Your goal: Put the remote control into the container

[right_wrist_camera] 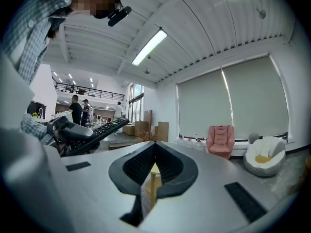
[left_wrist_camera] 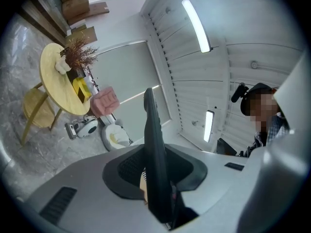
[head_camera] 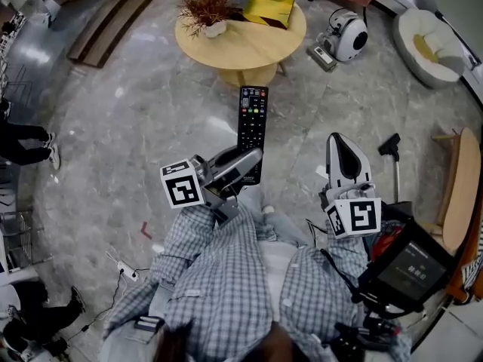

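Head view: the left gripper [head_camera: 243,163] is clamped across the near end of the black remote control [head_camera: 253,119]. The remote's far end juts out well past the jaws, buttons up, over bare marble floor [head_camera: 151,111]. The right gripper [head_camera: 339,143] hangs to the right, well apart, with its jaws pressed together and nothing between them. Far ahead stands a round wooden table [head_camera: 249,47] with a dried plant [head_camera: 205,7] on its left side and a yellow object [head_camera: 269,9] near its far edge. Open floor lies between the table's near edge and the remote's tip. A white machine [head_camera: 343,36] sits on the floor just right of the table.

Left gripper view: the remote stands edge-on between the pads, held tight.

Right gripper view: the jaws meet, empty. The remote shows at the left. A pink armchair [right_wrist_camera: 221,140] stands far across the room.
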